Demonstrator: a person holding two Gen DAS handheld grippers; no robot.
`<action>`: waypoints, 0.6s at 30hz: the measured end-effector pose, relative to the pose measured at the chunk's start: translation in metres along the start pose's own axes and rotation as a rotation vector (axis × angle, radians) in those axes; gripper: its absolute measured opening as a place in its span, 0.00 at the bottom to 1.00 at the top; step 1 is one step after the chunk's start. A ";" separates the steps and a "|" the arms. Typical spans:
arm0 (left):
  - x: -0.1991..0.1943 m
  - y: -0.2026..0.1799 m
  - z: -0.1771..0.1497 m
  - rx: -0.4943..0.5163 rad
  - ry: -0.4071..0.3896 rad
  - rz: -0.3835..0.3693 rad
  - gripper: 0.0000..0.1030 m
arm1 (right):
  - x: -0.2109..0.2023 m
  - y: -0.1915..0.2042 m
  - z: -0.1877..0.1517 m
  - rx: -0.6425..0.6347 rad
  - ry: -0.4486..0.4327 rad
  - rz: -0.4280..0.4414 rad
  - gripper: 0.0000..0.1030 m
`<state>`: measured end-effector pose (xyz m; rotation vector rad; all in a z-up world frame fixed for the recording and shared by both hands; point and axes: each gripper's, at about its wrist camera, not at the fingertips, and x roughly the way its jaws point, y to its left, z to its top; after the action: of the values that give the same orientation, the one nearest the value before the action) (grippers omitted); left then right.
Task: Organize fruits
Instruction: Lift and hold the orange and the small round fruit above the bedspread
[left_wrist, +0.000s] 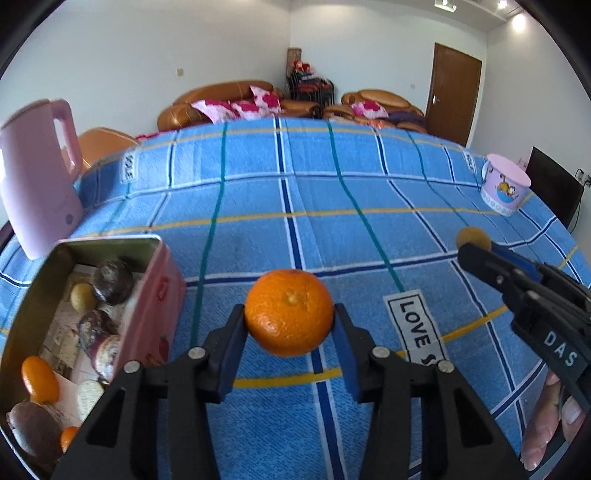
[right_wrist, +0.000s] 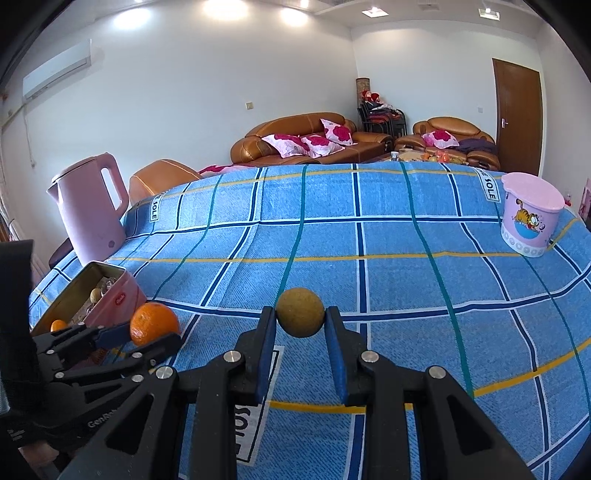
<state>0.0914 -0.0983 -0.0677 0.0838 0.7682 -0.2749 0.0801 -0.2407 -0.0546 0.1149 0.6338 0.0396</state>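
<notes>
Left tool (left_wrist: 290, 319): closed on the orange (left_wrist: 289, 312).
Right tool (right_wrist: 300, 319): closed on the small tan fruit (right_wrist: 300, 312).
Tin (left_wrist: 140, 314): left of the orange.

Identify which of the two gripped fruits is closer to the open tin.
The orange in the left gripper; the tan round fruit, in the right gripper, is farther from the tin.

Both cams sit low & close over the blue plaid tablecloth (left_wrist: 295, 192), facing the brown leather sofa (right_wrist: 306, 142) at the far wall. Left cam's nearer the open pink metal tin (left_wrist: 147, 295); both catch the tin, pink plastic kettle (right_wrist: 92, 210) & pink cartoon bucket (right_wrist: 528, 218).
</notes>
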 end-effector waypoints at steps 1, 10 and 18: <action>-0.002 0.000 0.000 0.001 -0.015 0.006 0.46 | 0.000 0.000 0.000 -0.002 -0.001 -0.001 0.28; -0.019 0.003 0.000 -0.003 -0.111 0.042 0.46 | -0.007 0.004 -0.001 -0.020 -0.039 -0.006 0.28; -0.029 0.005 -0.003 -0.015 -0.160 0.062 0.46 | -0.015 0.010 -0.001 -0.057 -0.080 -0.007 0.28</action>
<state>0.0715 -0.0864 -0.0497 0.0709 0.6077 -0.2141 0.0672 -0.2314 -0.0454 0.0586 0.5531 0.0466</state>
